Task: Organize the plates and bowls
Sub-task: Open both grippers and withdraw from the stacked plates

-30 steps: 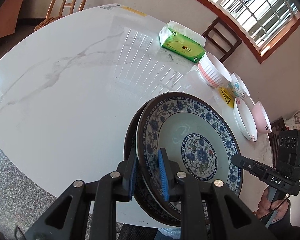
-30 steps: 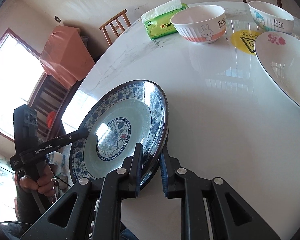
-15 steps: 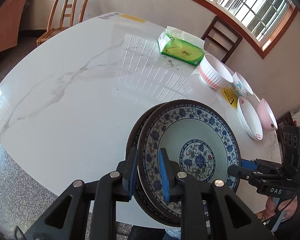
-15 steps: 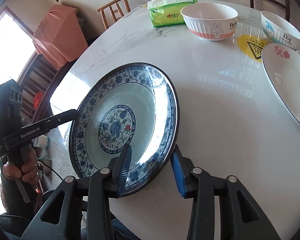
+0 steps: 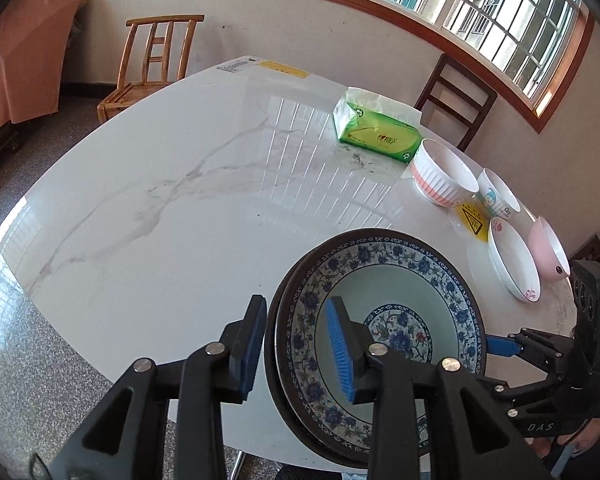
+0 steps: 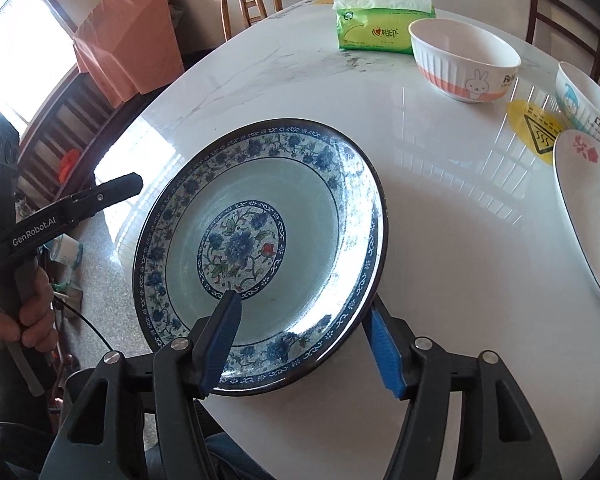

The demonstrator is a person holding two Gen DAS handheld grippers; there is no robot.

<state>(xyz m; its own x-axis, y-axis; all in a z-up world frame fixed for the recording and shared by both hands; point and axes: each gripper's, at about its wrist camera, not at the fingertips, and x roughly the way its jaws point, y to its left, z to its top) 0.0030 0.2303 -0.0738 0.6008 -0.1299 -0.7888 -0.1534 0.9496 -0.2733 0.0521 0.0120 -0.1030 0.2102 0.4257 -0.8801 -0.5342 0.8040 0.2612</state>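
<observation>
A blue floral plate (image 6: 260, 240) lies at the near edge of the white marble worktop (image 5: 180, 200). The left claw (image 5: 296, 348) and right claw (image 6: 304, 344) straddle its rim, both released, jaws just opening. Bowls (image 6: 464, 58) stand beyond.

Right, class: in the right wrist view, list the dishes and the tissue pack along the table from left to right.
blue floral plate → green tissue pack → rabbit bowl → white flowered dish
</observation>
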